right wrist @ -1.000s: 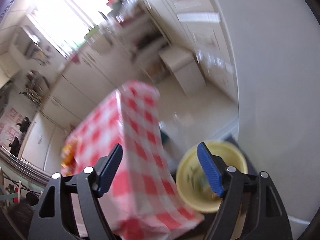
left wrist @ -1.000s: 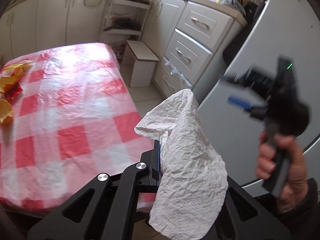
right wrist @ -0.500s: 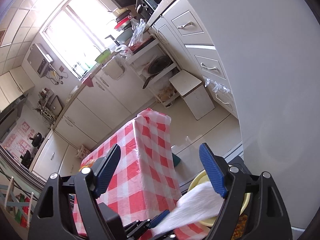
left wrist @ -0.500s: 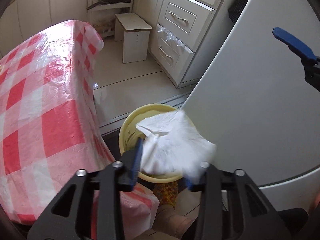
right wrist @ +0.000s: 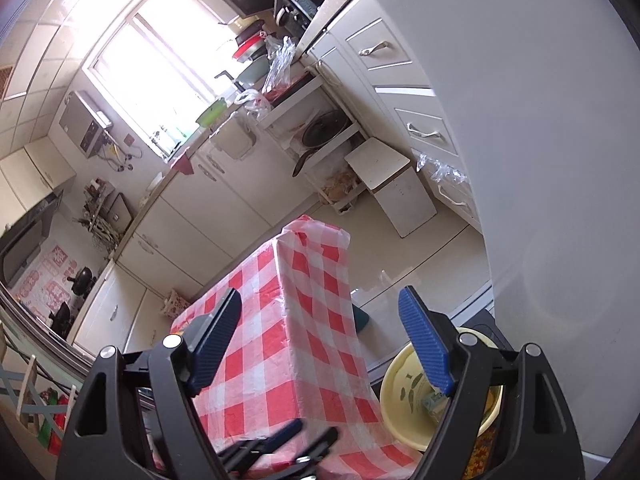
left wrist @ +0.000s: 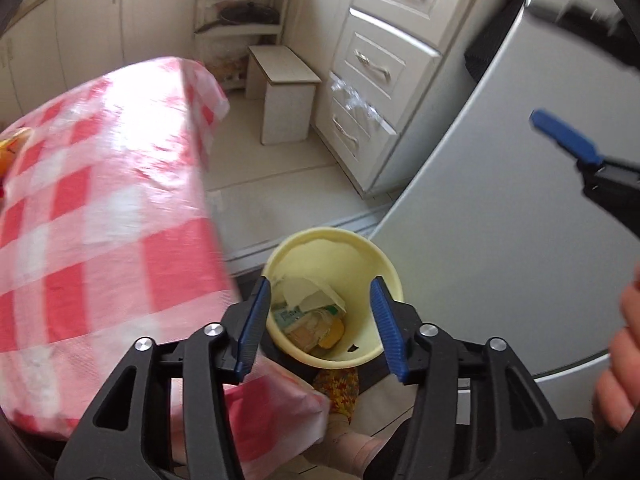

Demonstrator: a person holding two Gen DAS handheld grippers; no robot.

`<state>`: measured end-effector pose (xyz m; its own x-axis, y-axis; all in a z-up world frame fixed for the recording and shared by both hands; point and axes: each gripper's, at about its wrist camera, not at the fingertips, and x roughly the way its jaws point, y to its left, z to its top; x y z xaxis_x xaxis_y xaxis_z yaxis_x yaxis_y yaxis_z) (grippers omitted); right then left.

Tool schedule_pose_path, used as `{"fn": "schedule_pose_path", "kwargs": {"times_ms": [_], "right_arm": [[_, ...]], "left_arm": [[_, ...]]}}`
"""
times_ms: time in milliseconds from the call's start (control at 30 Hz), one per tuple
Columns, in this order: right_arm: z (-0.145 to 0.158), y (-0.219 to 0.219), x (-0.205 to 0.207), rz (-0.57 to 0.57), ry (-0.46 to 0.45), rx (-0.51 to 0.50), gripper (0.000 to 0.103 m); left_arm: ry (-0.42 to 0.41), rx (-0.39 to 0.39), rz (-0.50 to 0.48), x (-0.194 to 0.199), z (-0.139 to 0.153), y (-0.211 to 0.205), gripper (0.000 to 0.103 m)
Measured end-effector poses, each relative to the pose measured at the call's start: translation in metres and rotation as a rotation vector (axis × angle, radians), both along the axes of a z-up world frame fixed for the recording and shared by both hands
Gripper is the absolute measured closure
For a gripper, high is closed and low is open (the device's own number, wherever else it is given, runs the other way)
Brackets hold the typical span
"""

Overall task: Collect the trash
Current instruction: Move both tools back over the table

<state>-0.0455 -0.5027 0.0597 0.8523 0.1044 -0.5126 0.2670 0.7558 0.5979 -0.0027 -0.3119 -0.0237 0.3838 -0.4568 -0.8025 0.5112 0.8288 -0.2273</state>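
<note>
My left gripper (left wrist: 320, 306) hangs over the yellow trash bin (left wrist: 384, 264) on the floor. Its jaws are opening and nothing is between them. A crumpled white napkin (left wrist: 306, 292) lies inside the bin on top of packets and wrappers. Orange peel (left wrist: 10, 148) lies on the red-and-white checked table (left wrist: 100, 216) at the left edge. A blue fingertip (left wrist: 564, 140) of my right gripper shows at the far right. In the right wrist view my right gripper (right wrist: 320, 320) stands open and empty above the table's corner (right wrist: 316, 320), with the bin (right wrist: 400, 396) low on the right.
The bin stands between the table's end and a white fridge door (left wrist: 500, 208). A white stool (left wrist: 284, 92) and a drawer unit (left wrist: 372, 68) stand beyond it across the floor. A foot in a patterned sock (left wrist: 338, 388) is just below the bin. A hand (left wrist: 624, 360) shows at the right.
My left gripper carried the napkin from over the table to above the bin, opened, and the napkin fell in. The right gripper stayed open and hardly moved.
</note>
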Motion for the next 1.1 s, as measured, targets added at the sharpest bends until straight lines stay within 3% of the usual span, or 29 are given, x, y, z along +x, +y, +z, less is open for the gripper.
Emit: {"fn": "schedule_pose_path", "kwargs": {"times_ms": [200, 333, 633, 867, 1100], "right_arm": [[0.001, 0.019, 0.014, 0.035, 0.017, -0.025, 0.024], [-0.001, 0.039, 0.029, 0.075, 0.036, -0.042, 0.024], [-0.008, 0.092, 0.066, 0.175, 0.081, -0.095, 0.023], [-0.021, 0.131, 0.091, 0.254, 0.123, -0.128, 0.023], [-0.029, 0.170, 0.114, 0.344, 0.136, -0.140, 0.023]], "left_arm": [[-0.041, -0.017, 0.126, 0.006, 0.024, 0.074, 0.044], [-0.066, -0.018, 0.266, 0.018, 0.031, 0.140, 0.039], [0.002, -0.049, 0.591, 0.062, 0.014, 0.268, 0.039], [0.049, -0.064, 0.691, 0.077, -0.001, 0.311, 0.039], [0.002, 0.029, 0.751, 0.118, -0.001, 0.341, 0.039]]}}
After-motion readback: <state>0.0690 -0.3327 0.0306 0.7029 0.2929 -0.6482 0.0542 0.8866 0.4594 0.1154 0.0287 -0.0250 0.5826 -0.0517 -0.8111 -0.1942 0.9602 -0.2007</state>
